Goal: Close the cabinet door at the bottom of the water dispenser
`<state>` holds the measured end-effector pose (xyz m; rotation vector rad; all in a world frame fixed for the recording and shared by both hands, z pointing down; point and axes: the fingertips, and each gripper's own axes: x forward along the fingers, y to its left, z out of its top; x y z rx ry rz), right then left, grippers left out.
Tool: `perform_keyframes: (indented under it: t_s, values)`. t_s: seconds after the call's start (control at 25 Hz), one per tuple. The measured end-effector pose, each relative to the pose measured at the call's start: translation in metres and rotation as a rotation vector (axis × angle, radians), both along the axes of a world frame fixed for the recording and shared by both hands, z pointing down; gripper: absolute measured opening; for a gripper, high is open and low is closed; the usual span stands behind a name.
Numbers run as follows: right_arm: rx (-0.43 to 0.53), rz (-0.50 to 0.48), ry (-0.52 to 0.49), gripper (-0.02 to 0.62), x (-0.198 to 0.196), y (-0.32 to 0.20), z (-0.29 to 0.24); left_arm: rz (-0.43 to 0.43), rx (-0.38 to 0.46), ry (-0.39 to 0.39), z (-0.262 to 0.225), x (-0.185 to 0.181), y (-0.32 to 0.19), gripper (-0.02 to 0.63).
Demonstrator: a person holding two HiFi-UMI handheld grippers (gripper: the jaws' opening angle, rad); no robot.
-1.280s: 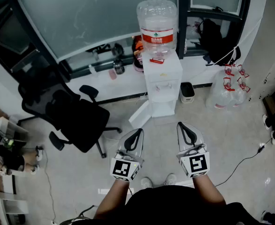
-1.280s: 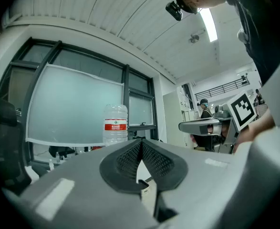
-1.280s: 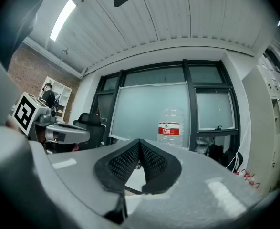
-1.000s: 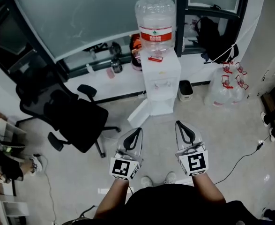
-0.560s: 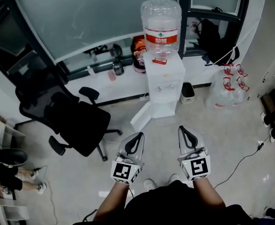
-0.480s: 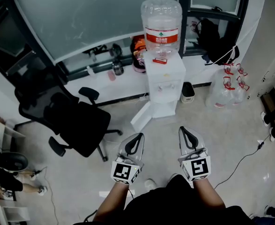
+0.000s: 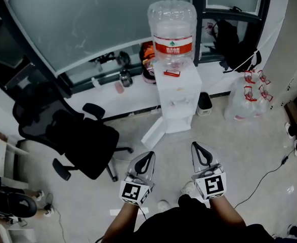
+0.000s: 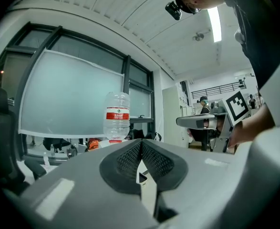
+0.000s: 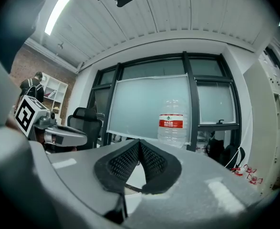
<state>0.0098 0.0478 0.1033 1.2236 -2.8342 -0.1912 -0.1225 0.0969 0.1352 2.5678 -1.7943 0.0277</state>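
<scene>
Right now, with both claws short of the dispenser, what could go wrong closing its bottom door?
The cabinet door hangs wide open toward the office chair, which may crowd the left claw as it approaches. A hard shove could rock the water dispenser, top-heavy under its bottle. A cable on the floor to the right could catch a foot.

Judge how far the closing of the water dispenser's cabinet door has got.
Done: nothing; the cabinet door at the foot of the water dispenser stands open. In hand: left gripper and right gripper, jaws shut and empty, held short of it. Left: reach the door and push it shut.
</scene>
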Motion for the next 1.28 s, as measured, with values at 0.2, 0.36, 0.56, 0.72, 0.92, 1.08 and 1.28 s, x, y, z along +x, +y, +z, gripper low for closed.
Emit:
perform_keyframes:
  t_s: [0.2, 0.36, 0.56, 0.72, 0.92, 1.08, 1.28]
  values:
    - [-0.017, -0.032, 0.007, 0.003, 0.005, -0.041, 0.012, -0.017, -0.036, -0.027, 0.005, 0.01, -0.038, 0.015]
    - [-0.048, -0.043, -0.005, 0.003, 0.009, -0.07, 0.021, -0.028, -0.028, -0.031, 0.008, 0.016, -0.066, 0.015]
    - [-0.071, -0.092, -0.003, 0.003, 0.012, -0.093, 0.036, -0.048, -0.068, -0.02, 0.025, 0.022, -0.091, 0.015]
    - [-0.077, -0.122, 0.035, 0.003, 0.011, -0.103, 0.054, -0.089, -0.084, 0.01, 0.038, 0.022, -0.101, 0.015]
    - [-0.081, -0.107, 0.042, 0.003, 0.003, -0.117, 0.061, -0.091, -0.096, -0.001, 0.051, 0.011, -0.117, 0.015]
    - [-0.062, -0.081, 0.02, 0.003, -0.007, -0.127, 0.063, -0.083, -0.105, 0.005, 0.06, -0.003, -0.126, 0.015]
    - [-0.04, -0.064, -0.008, 0.003, -0.023, -0.141, 0.085, -0.073, -0.087, 0.004, 0.088, -0.014, -0.142, 0.015]
